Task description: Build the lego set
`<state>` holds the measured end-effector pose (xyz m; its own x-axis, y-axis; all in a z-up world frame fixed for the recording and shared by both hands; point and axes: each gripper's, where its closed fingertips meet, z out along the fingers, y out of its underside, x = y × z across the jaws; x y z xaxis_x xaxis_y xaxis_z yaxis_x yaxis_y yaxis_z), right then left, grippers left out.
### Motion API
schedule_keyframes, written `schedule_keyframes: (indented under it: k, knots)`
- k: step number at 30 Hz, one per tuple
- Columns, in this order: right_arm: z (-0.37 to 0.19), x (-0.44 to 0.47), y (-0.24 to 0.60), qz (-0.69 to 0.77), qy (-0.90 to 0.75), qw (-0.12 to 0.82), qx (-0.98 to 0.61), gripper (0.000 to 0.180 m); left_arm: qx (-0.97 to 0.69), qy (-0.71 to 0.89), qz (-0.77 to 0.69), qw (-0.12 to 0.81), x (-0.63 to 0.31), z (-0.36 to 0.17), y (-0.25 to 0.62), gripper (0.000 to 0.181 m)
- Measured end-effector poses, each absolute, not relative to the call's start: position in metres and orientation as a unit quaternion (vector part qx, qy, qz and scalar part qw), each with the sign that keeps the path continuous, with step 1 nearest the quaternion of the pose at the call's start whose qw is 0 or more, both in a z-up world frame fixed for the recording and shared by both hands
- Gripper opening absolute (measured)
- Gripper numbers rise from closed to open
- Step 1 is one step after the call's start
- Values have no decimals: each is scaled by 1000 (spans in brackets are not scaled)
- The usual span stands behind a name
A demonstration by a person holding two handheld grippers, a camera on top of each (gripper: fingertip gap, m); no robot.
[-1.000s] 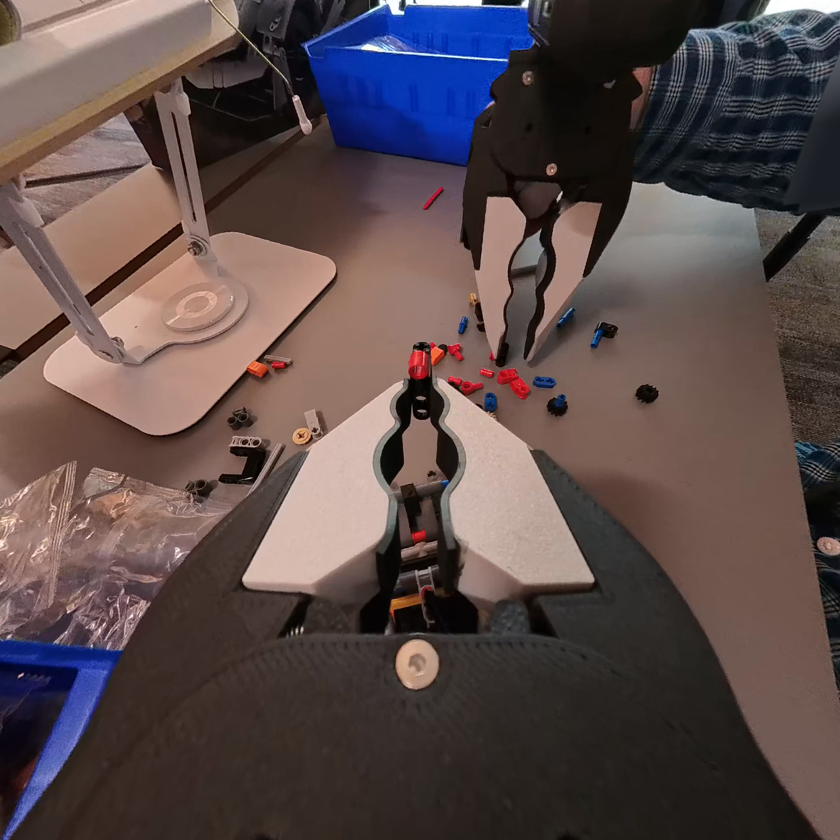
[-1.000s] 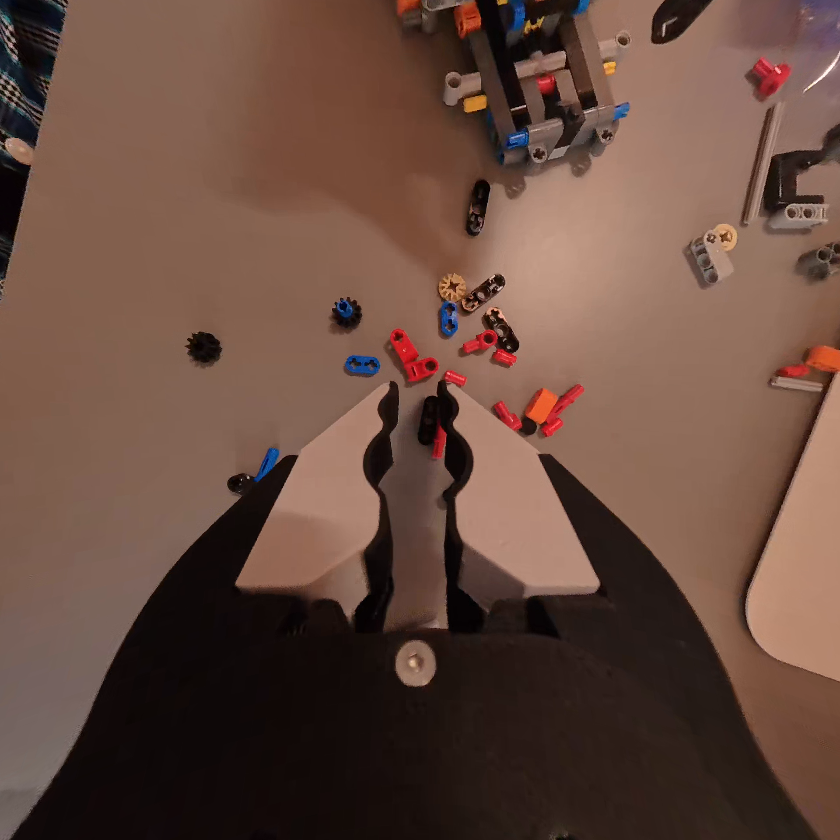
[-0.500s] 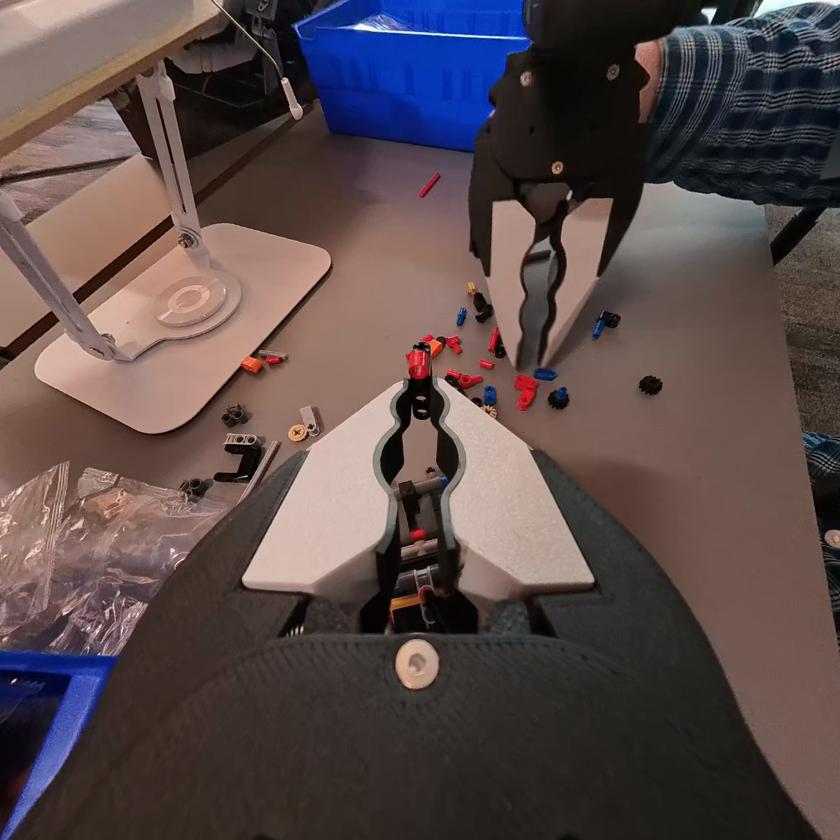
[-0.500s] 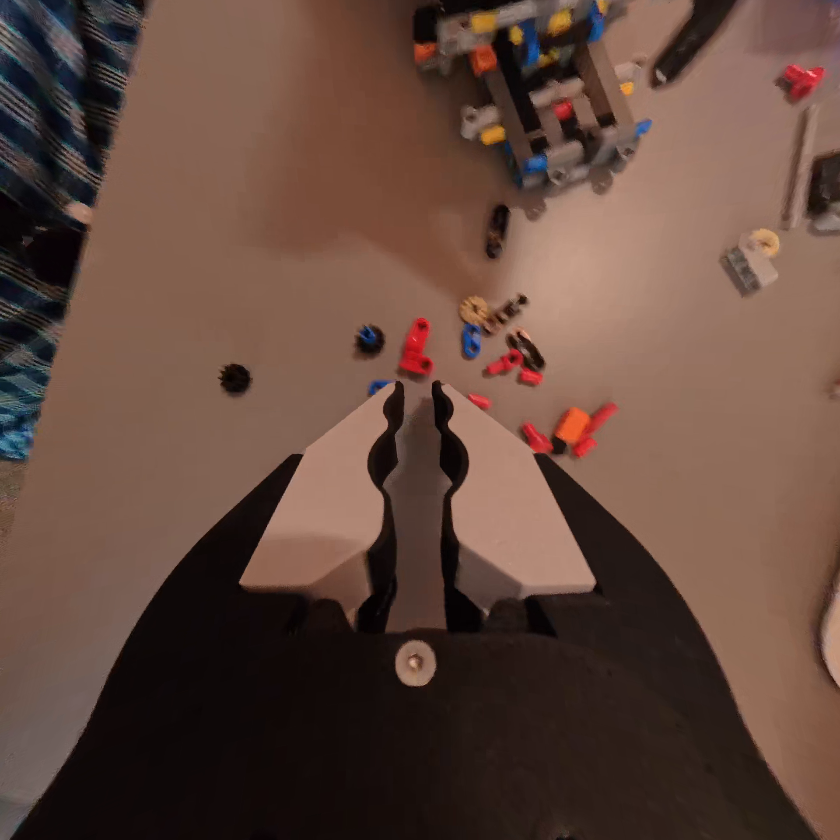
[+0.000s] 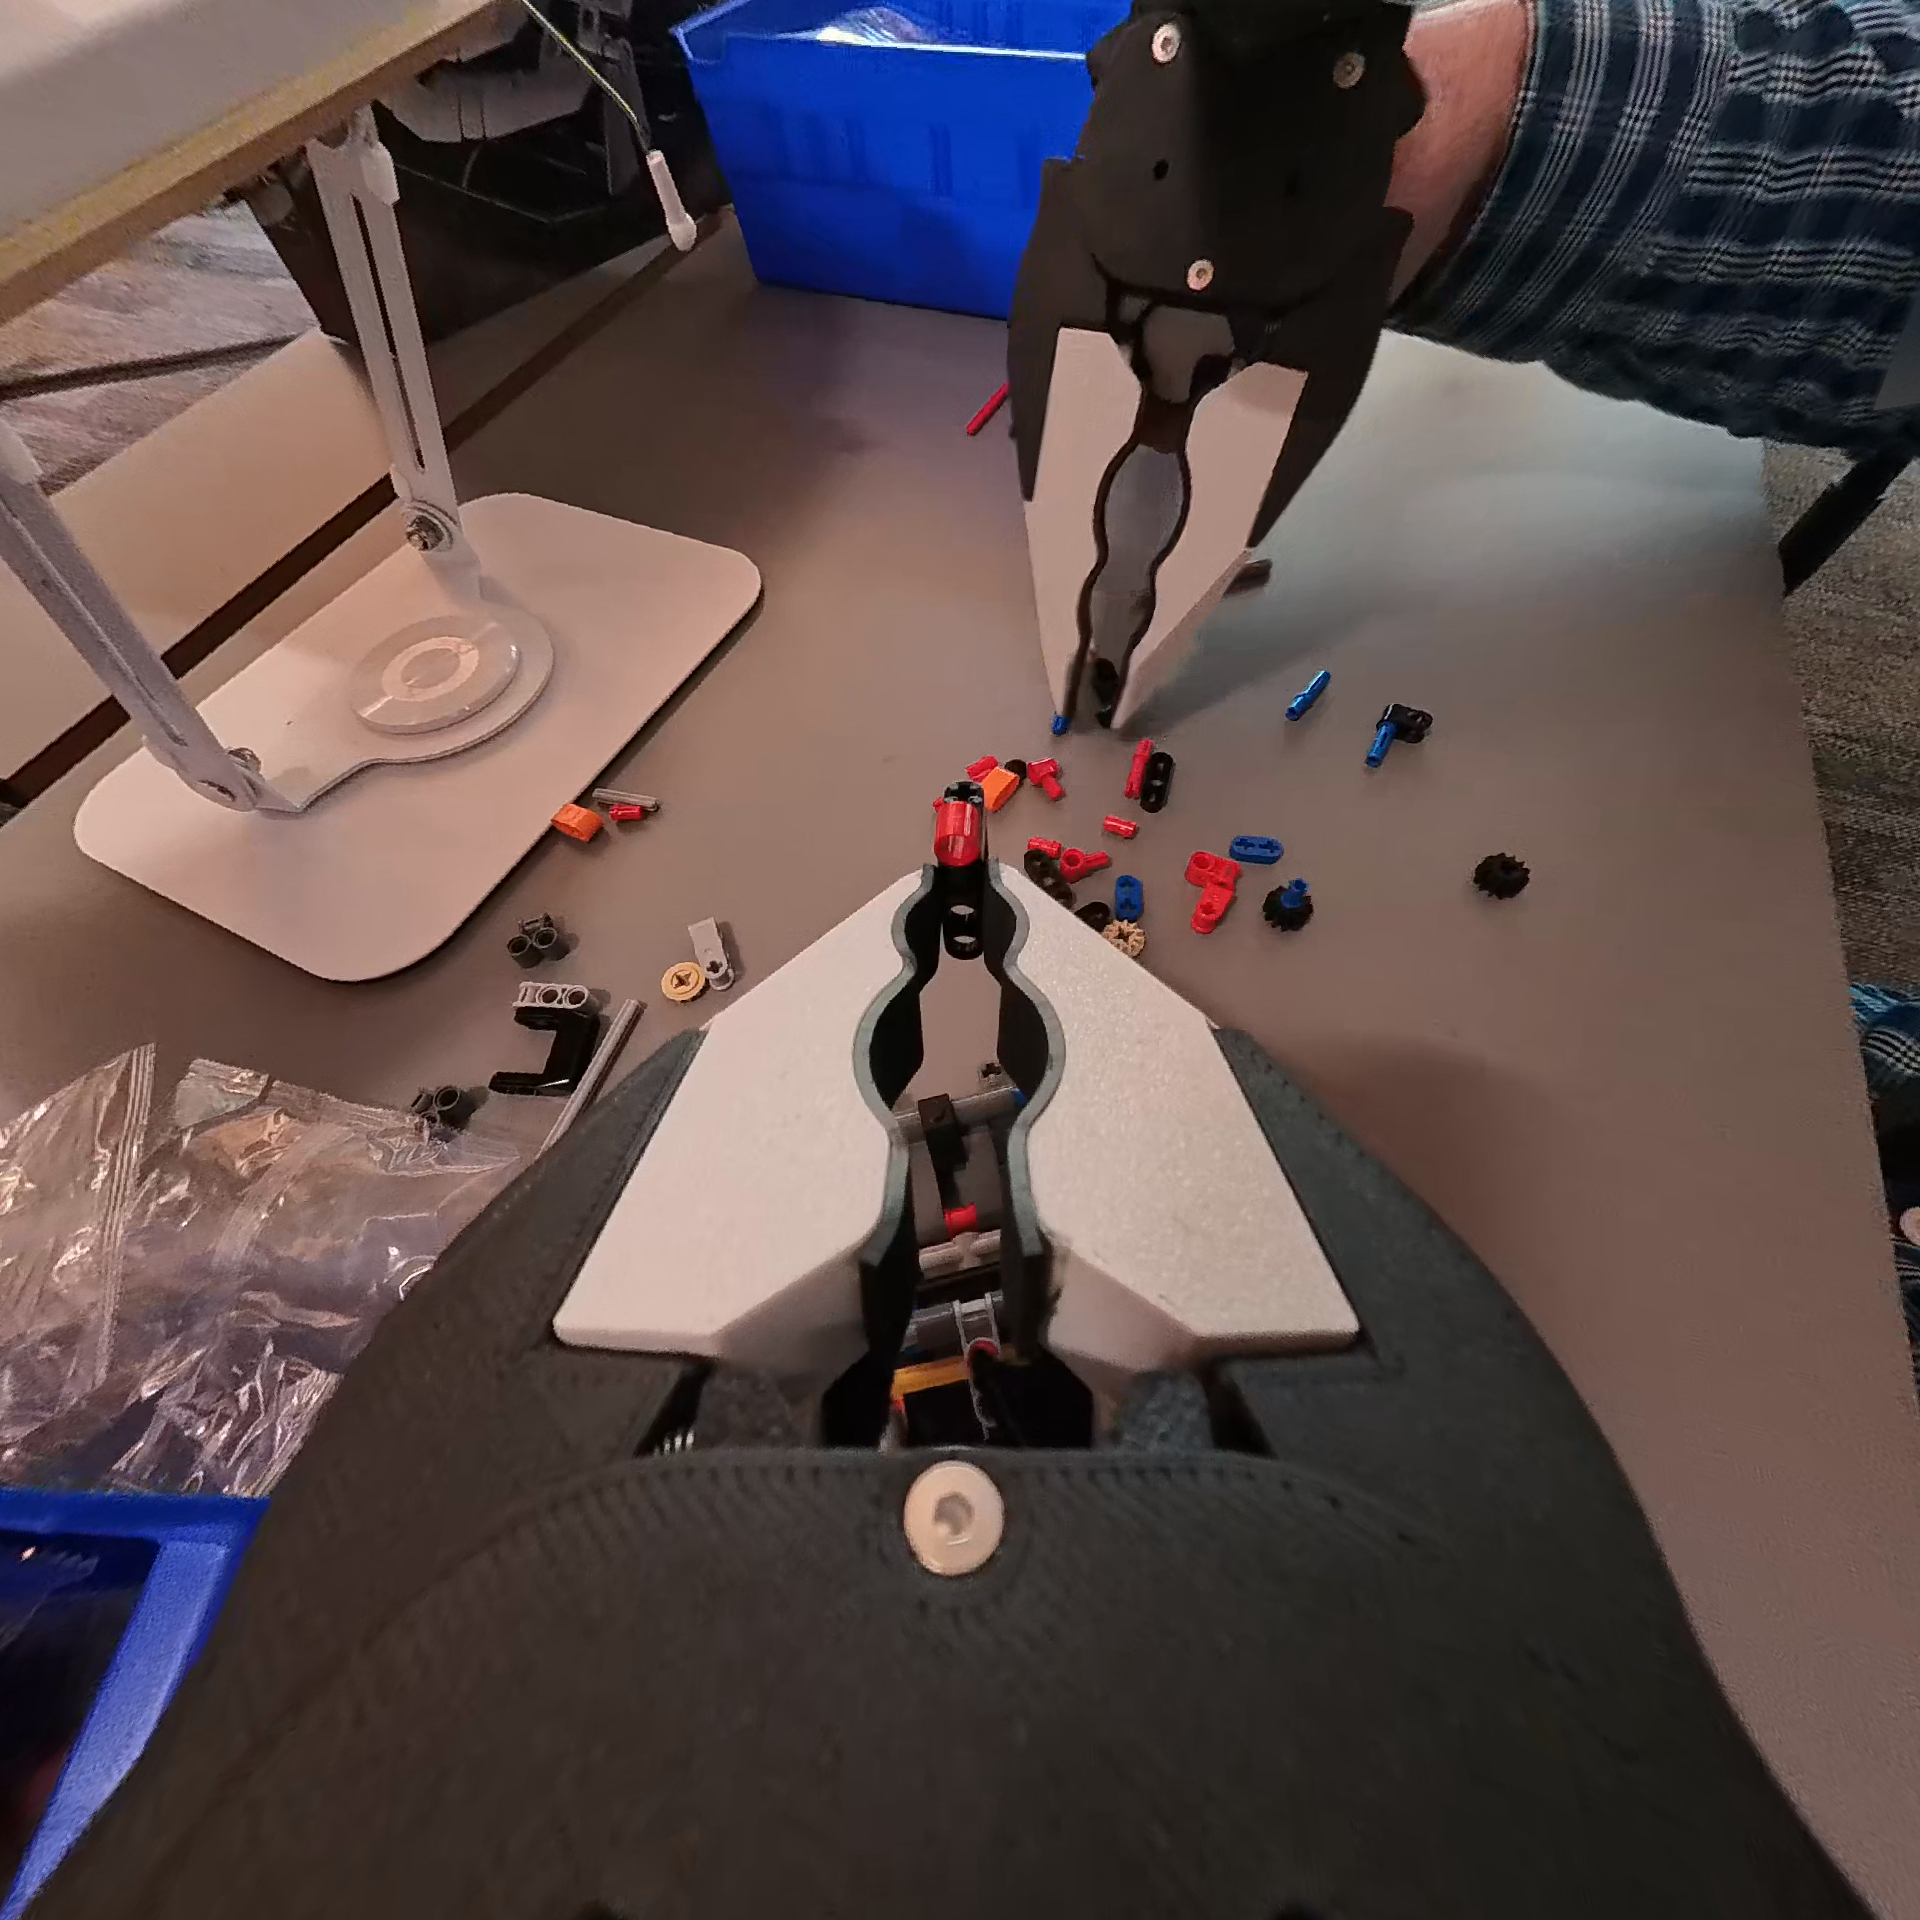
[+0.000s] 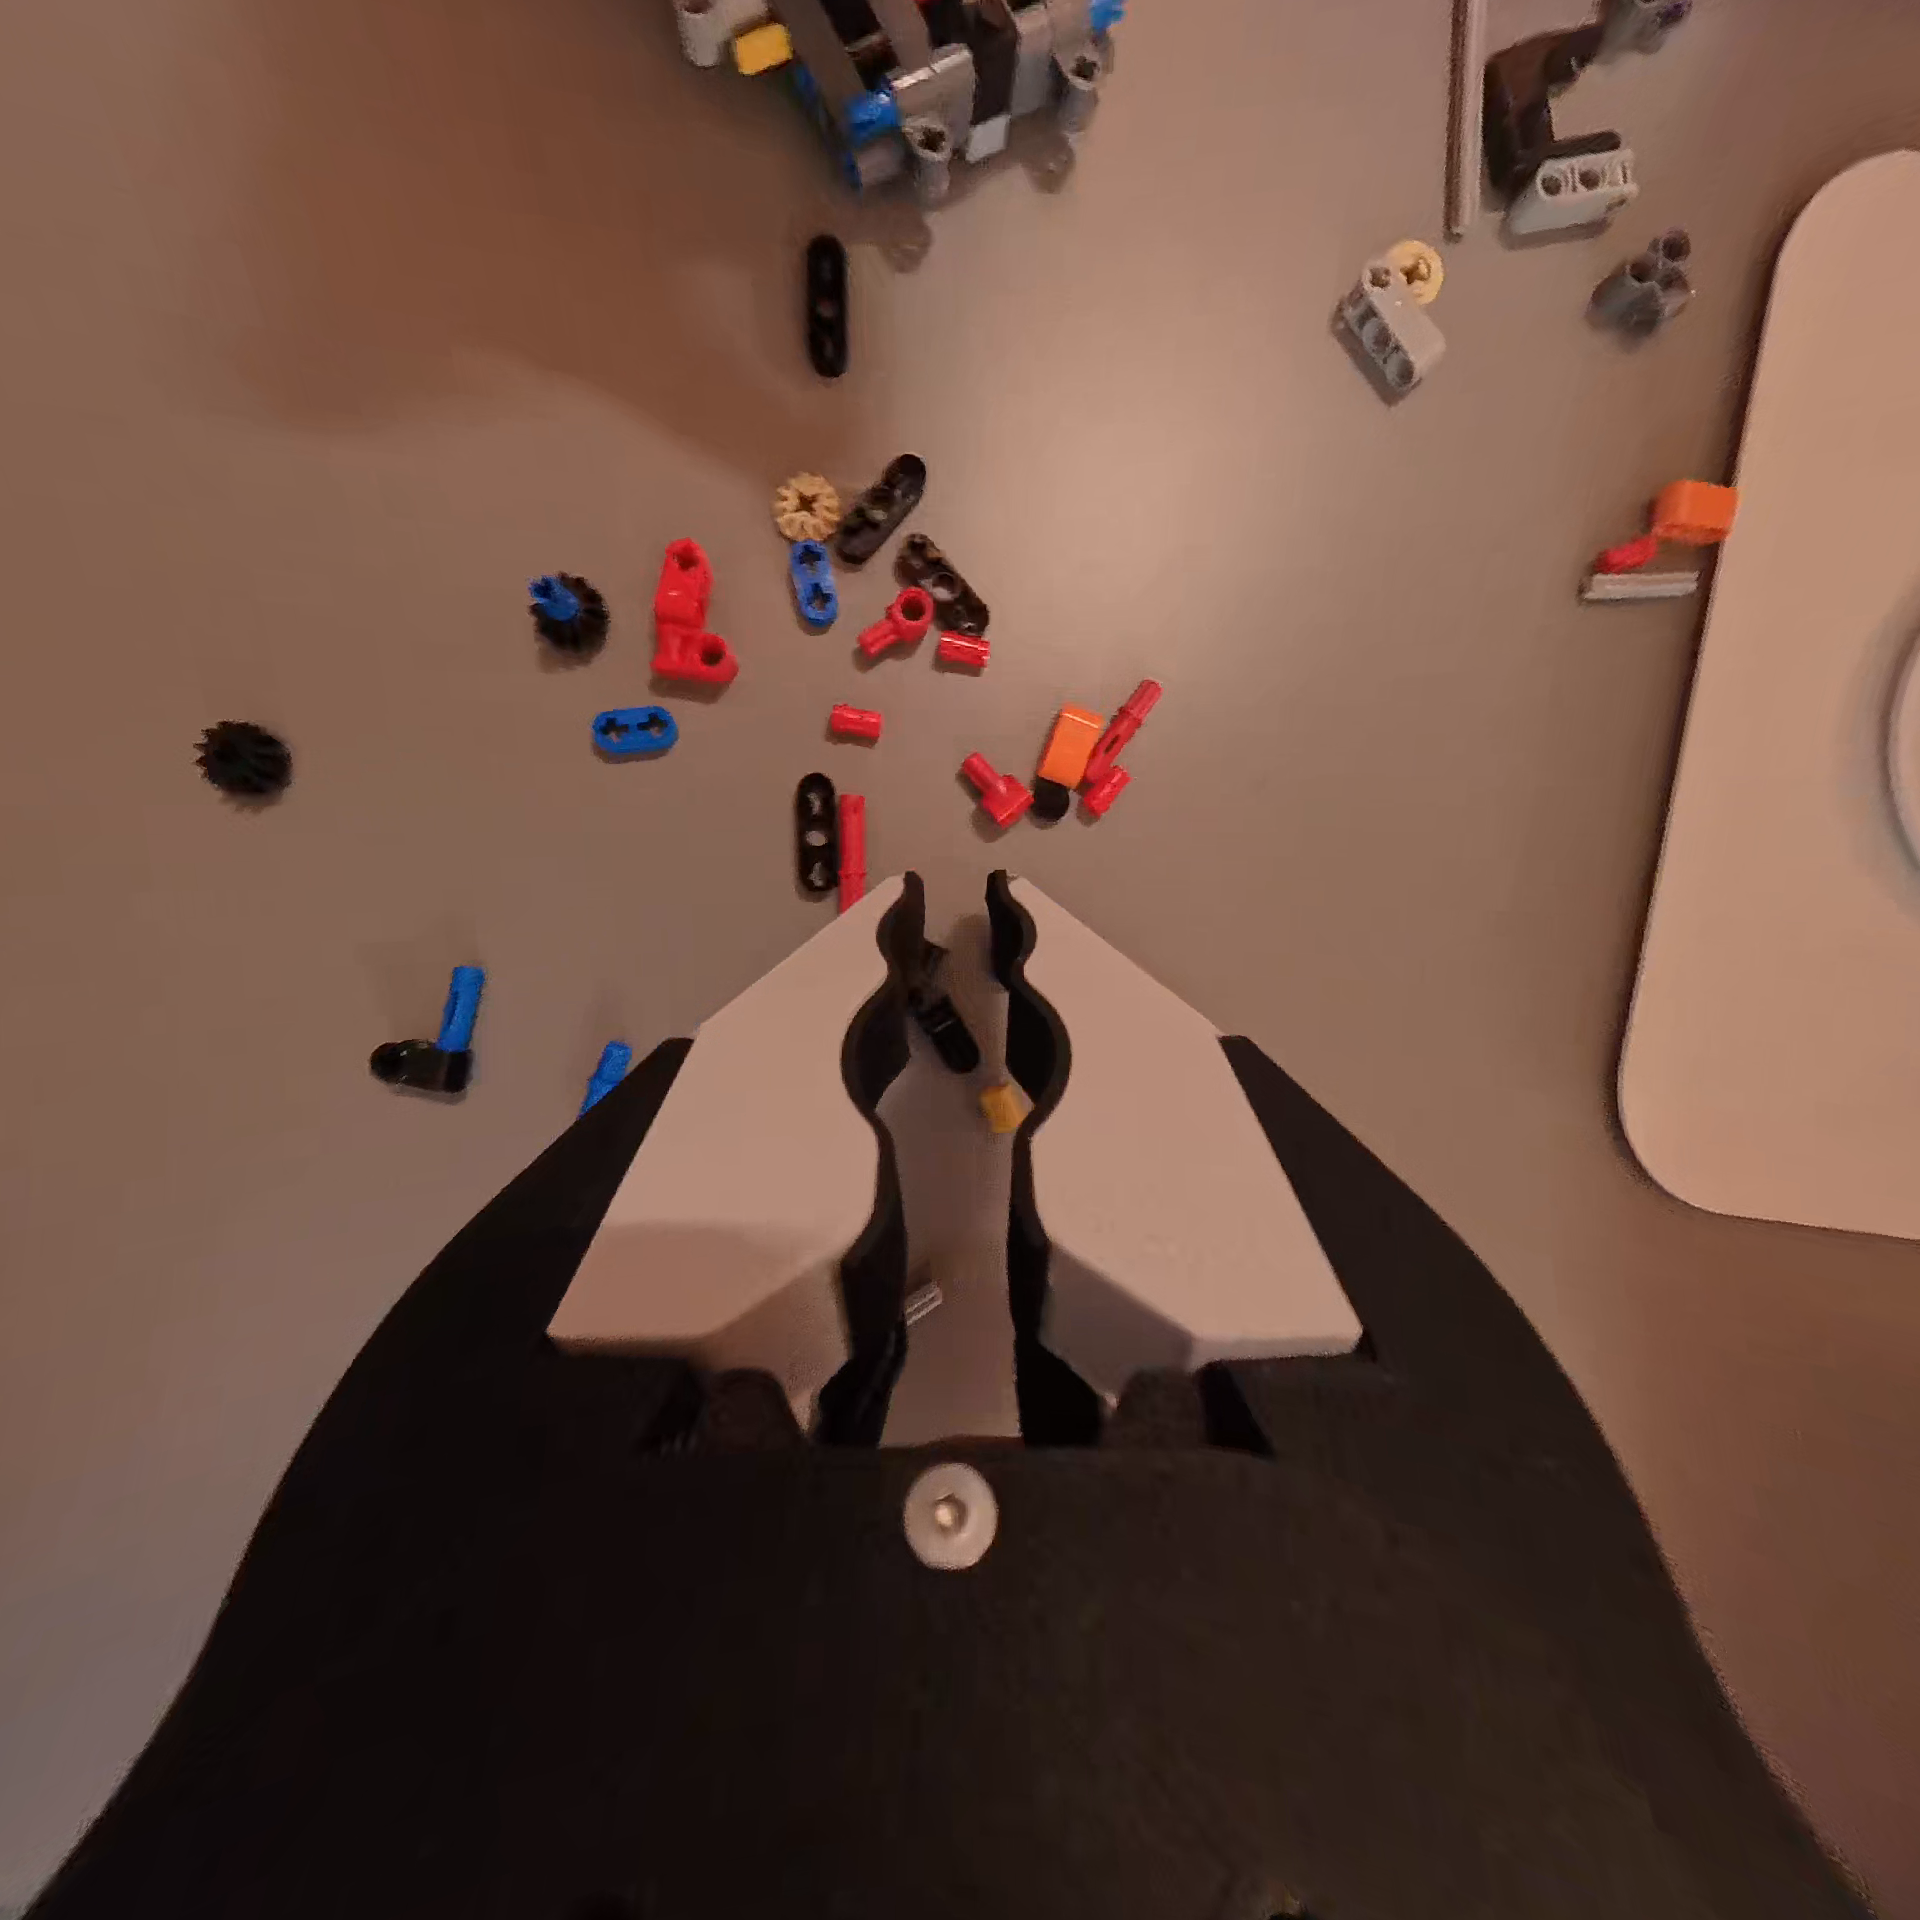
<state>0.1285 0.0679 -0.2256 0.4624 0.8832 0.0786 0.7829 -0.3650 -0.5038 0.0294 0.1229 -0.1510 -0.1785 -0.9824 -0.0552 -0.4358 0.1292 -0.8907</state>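
My left gripper [image 5: 961, 881] is shut on a black beam [image 5: 961, 914] with a red bush [image 5: 956, 831] at its end. Through the gap in its fingers I see part of the grey and black lego assembly [image 5: 956, 1195]. The assembly also shows at the top of the right wrist view [image 6: 935, 94]. My right gripper [image 6: 953, 883] is slightly open with its tips close to the table. A black pin [image 6: 940, 1013] and a small yellow piece [image 6: 1003, 1107] lie between its fingers. In the left wrist view the right gripper [image 5: 1091, 717] points down at the far edge of the loose pieces.
Small red, blue and black pieces [image 6: 686, 613] lie scattered on the grey table [image 5: 1455, 1143]. There is a black gear [image 6: 244, 758] and an orange piece [image 6: 1070, 743]. A white stand base [image 5: 416, 727] is to the left, a blue bin [image 5: 883, 156] at the back, and plastic bags [image 5: 208, 1247] nearby. A plaid sleeve [image 5: 1662, 208] is at top right. Across from one pair of fingers to the other is roughly 15 centimetres.
My right gripper has drawn back from the black beam and red axle it stood over, and now stands over the black pin. My left gripper has kept its hold and barely moved.
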Motion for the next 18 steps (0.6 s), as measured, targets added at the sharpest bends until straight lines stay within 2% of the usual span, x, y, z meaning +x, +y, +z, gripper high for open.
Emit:
schedule_keyframes:
  k: [10,16,18]
  knots:
    - [-226,118,86,104,-575,280,-762,11,-535,664,-385,352,29,-152,124,5]
    - [-233,117,85,98,-616,247,-741,10,-537,665,-382,349,29,-154,125,6]
    - [-234,116,85,101,-621,246,-738,5,-538,666,-382,347,29,-155,125,6]
